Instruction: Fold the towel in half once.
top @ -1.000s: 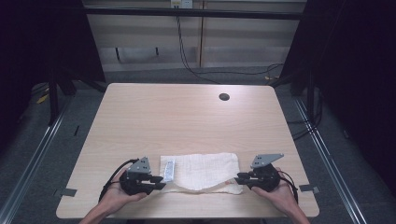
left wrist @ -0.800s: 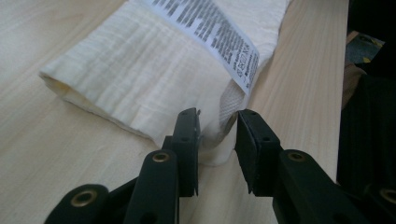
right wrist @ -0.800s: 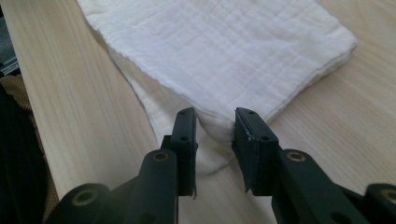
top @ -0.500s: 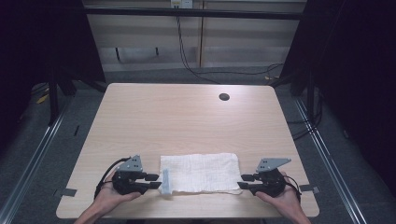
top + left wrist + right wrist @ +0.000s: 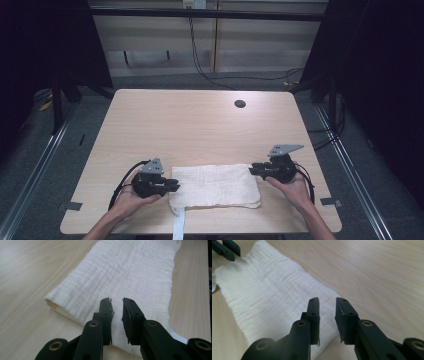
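Folded cloth [image 5: 215, 186] lies flat on the tabletop [image 5: 200, 125]; both grippers [image 5: 170, 185] [image 5: 252, 170], jaws narrowly open, just closing, hold nothing; each should pinch one short end squarely.

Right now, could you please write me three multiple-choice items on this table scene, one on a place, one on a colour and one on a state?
1. Where on the light wooden table does the folded white cloth lie?
A. beside the far edge
B. near the person's edge, between the two grippers
C. on the floor

2. What colour is the small round hole in the far part of the table?
A. black
B. red
C. yellow

3. How do the jaws of the left gripper stand?
A. clamped on the cloth
B. holding a cup
C. slightly apart, with nothing between the pads

Answers: 1 B, the high view shows the cloth between the left gripper and the right gripper. 2 A, it shows as a dark disc. 3 C, the left gripper view shows a bare gap above the cloth.
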Available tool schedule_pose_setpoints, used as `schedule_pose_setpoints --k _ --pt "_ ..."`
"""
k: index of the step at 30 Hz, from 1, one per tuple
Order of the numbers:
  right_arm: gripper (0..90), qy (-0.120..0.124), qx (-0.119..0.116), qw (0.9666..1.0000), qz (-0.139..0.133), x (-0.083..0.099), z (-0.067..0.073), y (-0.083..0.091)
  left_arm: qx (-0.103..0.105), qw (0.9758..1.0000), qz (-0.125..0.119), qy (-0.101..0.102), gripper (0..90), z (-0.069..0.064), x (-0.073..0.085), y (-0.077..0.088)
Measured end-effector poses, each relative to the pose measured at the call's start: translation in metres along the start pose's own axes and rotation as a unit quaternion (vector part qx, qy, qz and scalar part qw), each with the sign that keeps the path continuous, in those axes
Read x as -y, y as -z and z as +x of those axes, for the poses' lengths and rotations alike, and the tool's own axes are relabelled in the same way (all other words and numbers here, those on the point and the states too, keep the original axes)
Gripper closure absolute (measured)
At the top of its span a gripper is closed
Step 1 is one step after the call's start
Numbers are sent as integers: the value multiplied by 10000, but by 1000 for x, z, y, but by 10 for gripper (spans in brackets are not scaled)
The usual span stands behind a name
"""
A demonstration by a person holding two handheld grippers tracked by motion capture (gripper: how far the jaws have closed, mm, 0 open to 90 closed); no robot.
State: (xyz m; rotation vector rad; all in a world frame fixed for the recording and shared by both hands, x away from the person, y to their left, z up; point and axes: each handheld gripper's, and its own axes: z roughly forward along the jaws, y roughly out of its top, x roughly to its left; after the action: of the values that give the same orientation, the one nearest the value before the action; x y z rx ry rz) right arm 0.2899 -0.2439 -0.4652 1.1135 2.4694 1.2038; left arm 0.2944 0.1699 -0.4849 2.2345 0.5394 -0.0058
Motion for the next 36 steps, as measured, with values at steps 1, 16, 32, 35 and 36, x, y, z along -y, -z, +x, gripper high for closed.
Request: schedule_pose_setpoints --k 1,16,32,35,36 --pt "733 23 40 10000 21 -3 -2 -4 -24 10000 72 -51 771 -1 0 -2" --pt "565 7 233 9988 434 1 -24 -45 50 9996 252 -145 712 -5 8 -9" --pt "839 -109 177 9989 419 2 -22 -46 -448 9982 -317 227 643 27 -5 17" --pt "850 -96 191 9989 427 2 -22 -47 -371 9984 -338 270 601 37 -14 12" --pt "851 -99 197 9989 419 2 -21 -47 -387 9985 -293 247 584 38 -16 9"
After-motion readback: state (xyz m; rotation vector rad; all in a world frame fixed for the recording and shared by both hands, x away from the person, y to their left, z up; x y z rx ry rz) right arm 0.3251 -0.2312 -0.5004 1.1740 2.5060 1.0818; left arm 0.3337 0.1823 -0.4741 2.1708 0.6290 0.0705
